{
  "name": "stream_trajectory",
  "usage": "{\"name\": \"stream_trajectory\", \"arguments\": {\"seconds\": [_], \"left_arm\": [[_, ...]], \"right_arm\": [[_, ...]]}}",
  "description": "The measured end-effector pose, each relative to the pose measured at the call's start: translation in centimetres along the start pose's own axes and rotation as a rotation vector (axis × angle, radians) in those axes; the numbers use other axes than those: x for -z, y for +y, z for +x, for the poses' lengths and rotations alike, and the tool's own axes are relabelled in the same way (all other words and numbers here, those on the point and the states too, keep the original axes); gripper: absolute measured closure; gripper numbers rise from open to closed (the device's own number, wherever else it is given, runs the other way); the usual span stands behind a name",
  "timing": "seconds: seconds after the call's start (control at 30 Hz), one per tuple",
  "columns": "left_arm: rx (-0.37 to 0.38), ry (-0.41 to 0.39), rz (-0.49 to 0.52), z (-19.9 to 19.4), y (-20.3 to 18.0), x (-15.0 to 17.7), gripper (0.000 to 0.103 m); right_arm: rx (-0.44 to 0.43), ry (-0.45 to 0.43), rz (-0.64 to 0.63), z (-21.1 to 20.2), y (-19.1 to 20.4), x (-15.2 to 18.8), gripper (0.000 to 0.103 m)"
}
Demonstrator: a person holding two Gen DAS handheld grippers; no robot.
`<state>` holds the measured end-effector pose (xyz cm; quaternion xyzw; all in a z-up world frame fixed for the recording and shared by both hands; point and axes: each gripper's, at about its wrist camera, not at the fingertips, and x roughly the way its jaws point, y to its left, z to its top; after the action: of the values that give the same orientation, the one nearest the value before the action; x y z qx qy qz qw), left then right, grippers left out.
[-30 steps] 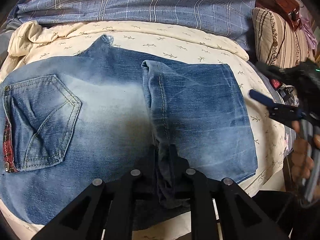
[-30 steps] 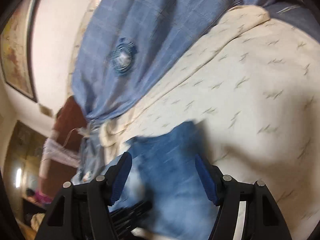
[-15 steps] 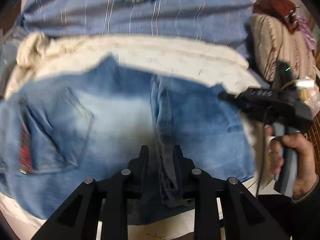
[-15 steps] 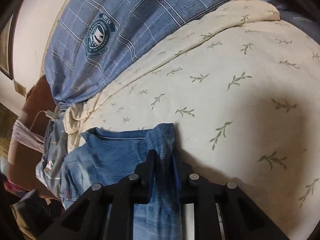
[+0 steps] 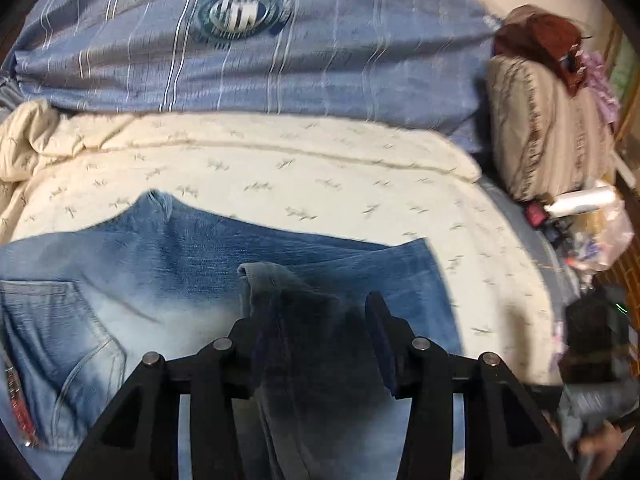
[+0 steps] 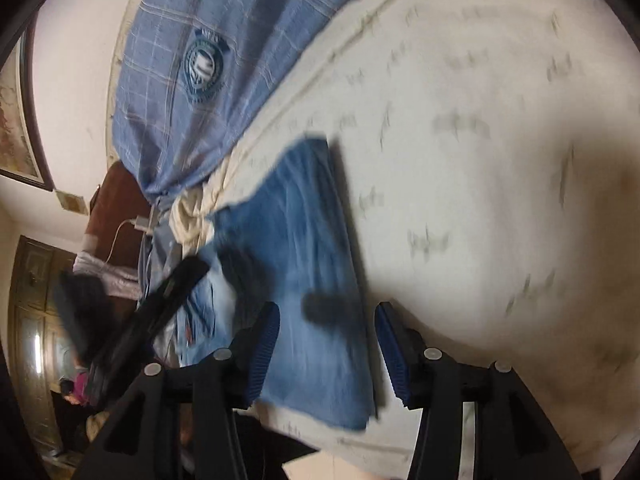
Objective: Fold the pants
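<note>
Blue jeans (image 5: 168,292) lie folded on a cream bedspread (image 5: 320,168), back pocket at the left. My left gripper (image 5: 316,344) is open, and a raised fold of denim (image 5: 272,296) sits between its fingers. In the right wrist view the jeans' right part (image 6: 308,248) lies flat under my right gripper (image 6: 326,344), which is open and empty above the cloth. The left gripper (image 6: 160,300) shows there as a blurred dark shape at the left.
A blue plaid pillow (image 5: 256,48) lies along the far side of the bed. A striped cushion (image 5: 548,132) and a plastic bag with clutter (image 5: 592,232) sit at the right. The bed's front edge (image 6: 360,444) is just below the jeans.
Both grippers have opened and let go of the denim folds they held half a second ago. Both have moved; the views are blurred.
</note>
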<state>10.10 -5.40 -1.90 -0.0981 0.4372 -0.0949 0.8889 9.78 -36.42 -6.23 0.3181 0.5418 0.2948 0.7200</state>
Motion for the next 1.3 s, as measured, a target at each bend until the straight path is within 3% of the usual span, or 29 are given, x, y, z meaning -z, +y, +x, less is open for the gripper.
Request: {"name": "stream_trajectory", "arguments": {"seconds": [0.07, 0.1, 0.13, 0.23, 0.27, 0.37, 0.47, 0.57, 0.67, 0.7, 0.77, 0.8, 0.83, 0.87, 0.97, 1.2, 1.27, 1.3], "left_arm": [[-0.030, 0.021, -0.006, 1.0, 0.3, 0.2, 0.057], [-0.040, 0.005, 0.000, 1.0, 0.2, 0.3, 0.057], [-0.054, 0.009, 0.017, 1.1, -0.1, 0.4, 0.057], [-0.094, 0.017, 0.071, 1.4, -0.9, 0.6, 0.057], [-0.098, 0.018, 0.073, 1.4, -0.9, 0.5, 0.057], [-0.081, 0.022, 0.042, 0.5, -0.4, 0.5, 0.057], [-0.044, -0.039, 0.019, -2.0, 0.8, 1.0, 0.056], [-0.008, -0.092, -0.047, -5.1, 2.9, 2.5, 0.051], [-0.007, -0.118, -0.133, -7.3, 5.4, 4.5, 0.047], [-0.017, -0.120, -0.155, -7.8, 6.1, 5.1, 0.047], [-0.056, -0.110, -0.171, -8.3, 6.9, 5.8, 0.046], [-0.079, -0.104, -0.171, -8.4, 7.1, 6.1, 0.046], [-0.101, -0.098, -0.167, -8.8, 7.4, 6.4, 0.045], [-0.116, -0.099, -0.164, -9.1, 7.5, 6.7, 0.043], [-0.164, -0.117, -0.169, -10.2, 7.9, 7.4, 0.035], [-0.183, -0.140, -0.169, -11.9, 8.5, 8.9, 0.030], [-0.187, -0.139, -0.175, -12.2, 8.9, 9.2, 0.030], [-0.189, -0.138, -0.182, -12.4, 9.3, 9.4, 0.030]], "right_arm": [[0.035, 0.016, -0.037, 0.2, 0.8, 0.7, 0.065], [0.085, 0.004, -0.070, 0.2, 1.6, 1.1, 0.081], [0.120, -0.006, -0.102, 0.2, 2.2, 1.5, 0.087], [0.294, -0.004, -0.200, 1.4, 2.8, 2.3, 0.089], [0.267, -0.007, -0.154, 1.3, 2.3, 2.1, 0.089], [0.288, -0.018, -0.185, 0.4, 3.5, 2.6, 0.086], [0.273, -0.070, -0.166, -1.4, 4.3, 2.9, 0.085], [0.214, -0.121, -0.176, -3.1, 5.4, 3.3, 0.084], [0.119, -0.104, -0.204, -2.6, 7.0, 3.6, 0.084], [0.096, -0.092, -0.208, -1.7, 7.4, 3.6, 0.082], [0.127, -0.044, -0.221, 0.7, 6.7, 3.8, 0.063], [0.185, -0.006, -0.220, 2.2, 5.9, 3.8, 0.039], [0.187, -0.004, -0.210, 3.0, 5.2, 3.9, 0.039], [0.170, -0.066, -0.198, 1.9, 5.5, 4.1, 0.040], [0.212, -0.052, -0.215, 0.7, 7.6, 3.9, 0.039], [0.235, -0.136, -0.322, 0.8, 11.3, 4.6, 0.036], [0.302, -0.110, -0.358, 3.1, 10.9, 4.6, 0.031], [0.353, -0.050, -0.340, 4.7, 9.7, 4.4, 0.030]]}}
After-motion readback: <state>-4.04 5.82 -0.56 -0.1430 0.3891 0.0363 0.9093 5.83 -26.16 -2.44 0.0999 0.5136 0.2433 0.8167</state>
